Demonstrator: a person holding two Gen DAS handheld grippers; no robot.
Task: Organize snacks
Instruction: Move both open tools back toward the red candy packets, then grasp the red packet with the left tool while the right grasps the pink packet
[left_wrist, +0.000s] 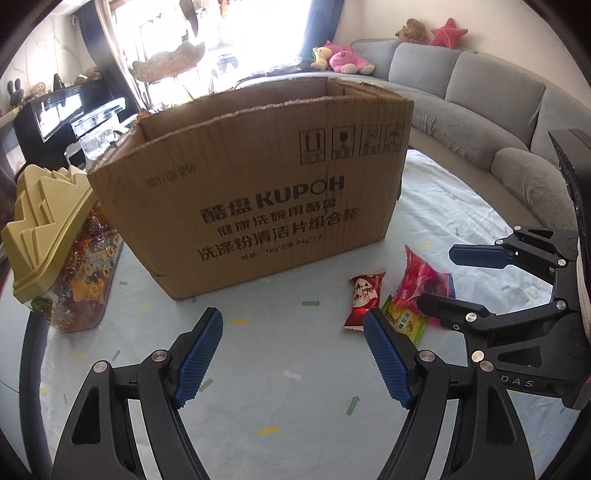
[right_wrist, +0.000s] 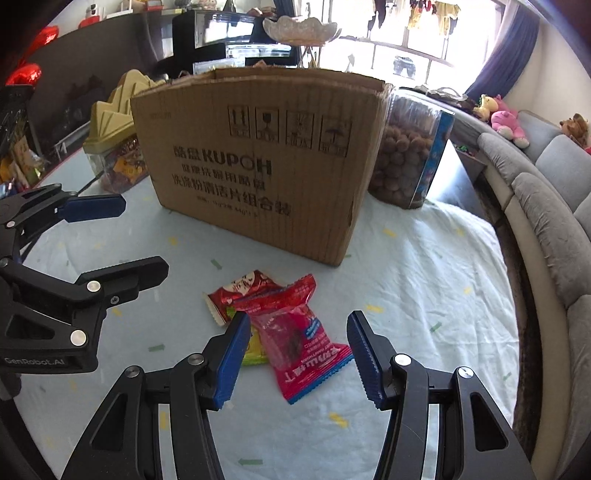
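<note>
An open brown cardboard box (left_wrist: 258, 192) (right_wrist: 266, 166) stands on the table. In front of it three snack packets lie in a small heap. They are a dark red one (left_wrist: 364, 299) (right_wrist: 240, 291), a translucent red one (left_wrist: 421, 273) (right_wrist: 299, 343) and a yellow-green one (left_wrist: 404, 319) (right_wrist: 255, 347) partly under it. My right gripper (right_wrist: 297, 317) (left_wrist: 436, 277) hovers open just over the translucent red packet, pads apart from it. My left gripper (left_wrist: 293, 314) (right_wrist: 144, 234) stands open and empty over bare cloth, left of the heap.
A light blue cloth (left_wrist: 295, 387) covers the round table. A clear jar of sweets with a yellow stepped lid (left_wrist: 59, 258) (right_wrist: 114, 147) stands left of the box. A jar of brown balls (right_wrist: 406, 155) stands to its right. A grey sofa (left_wrist: 480, 103) curves around behind.
</note>
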